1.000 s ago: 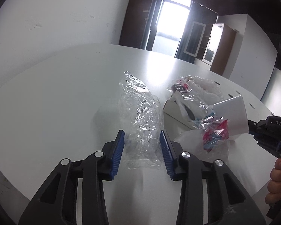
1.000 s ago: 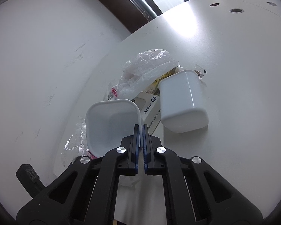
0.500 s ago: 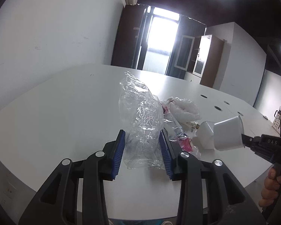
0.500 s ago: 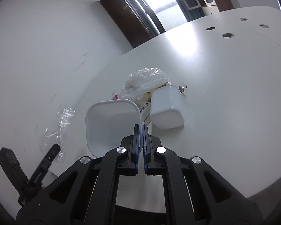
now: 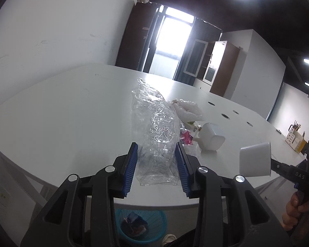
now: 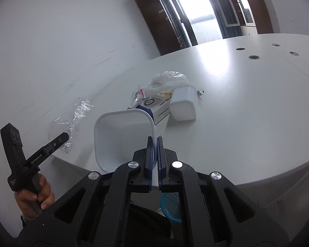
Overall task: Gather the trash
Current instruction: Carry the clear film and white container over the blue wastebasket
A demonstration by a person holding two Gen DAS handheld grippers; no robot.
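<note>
Trash lies in a small heap on the white table [image 5: 61, 111]: a crumpled white plastic bag [image 6: 166, 80], a flat printed box [image 6: 160, 108] and a white tub lying on its side [image 6: 184, 105], all touching one another near the table's middle. Below the table's near edge stands a blue waste basket [image 5: 146, 226] with wrappers inside. Left gripper [image 5: 156, 164]: blue pads pressed against both sides of a clear crinkled plastic bag [image 5: 154, 127], which stands up between them above the table edge. Right gripper [image 6: 154, 160]: fingers closed tight on the rim of a second white tub [image 6: 121, 135], held clear of the table with its mouth facing the camera. A hand [image 6: 34, 195] grasps the left gripper's handle; another hand [image 5: 292, 216] grasps the right one.
</note>
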